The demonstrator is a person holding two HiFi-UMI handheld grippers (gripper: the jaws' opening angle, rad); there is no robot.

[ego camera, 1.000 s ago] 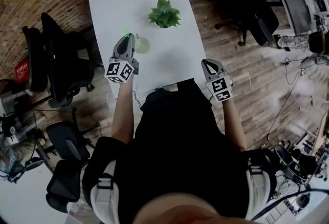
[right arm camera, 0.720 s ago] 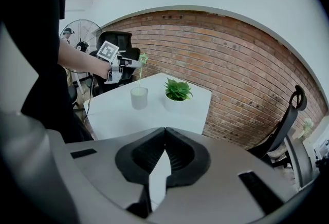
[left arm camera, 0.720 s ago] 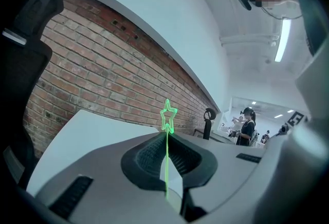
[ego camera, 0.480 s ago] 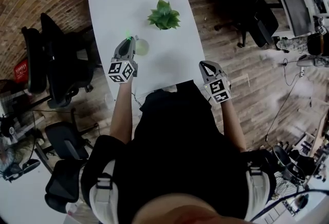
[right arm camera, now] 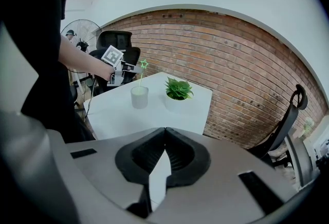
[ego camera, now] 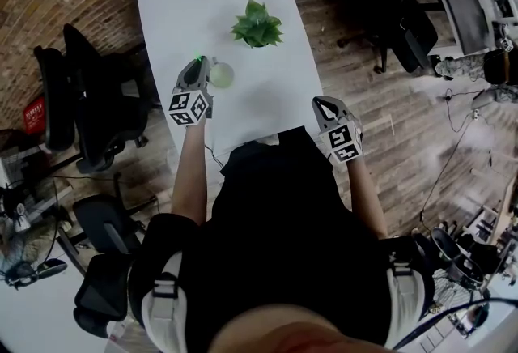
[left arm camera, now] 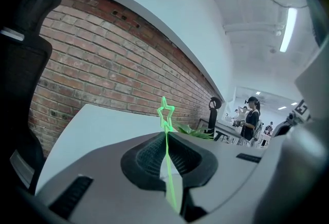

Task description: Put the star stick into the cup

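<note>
holding star stick (left arm camera: 165,115) pinched in my fully closed left tool (ego camera: 199,63) | stick near upright, star on top, lower end at cup (right arm camera: 139,97) mouth | left tool just above cup, nearer | right tool (ego camera: 322,104) closed, empty, well apart from cup

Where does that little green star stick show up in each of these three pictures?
Head view: star stick at the left gripper's tip, beside the cup.
Left gripper view: centre, star stick clamped between the shut jaws.
Right gripper view: upper left, star above the cup.
Shared landmark: the potted plant.
</note>
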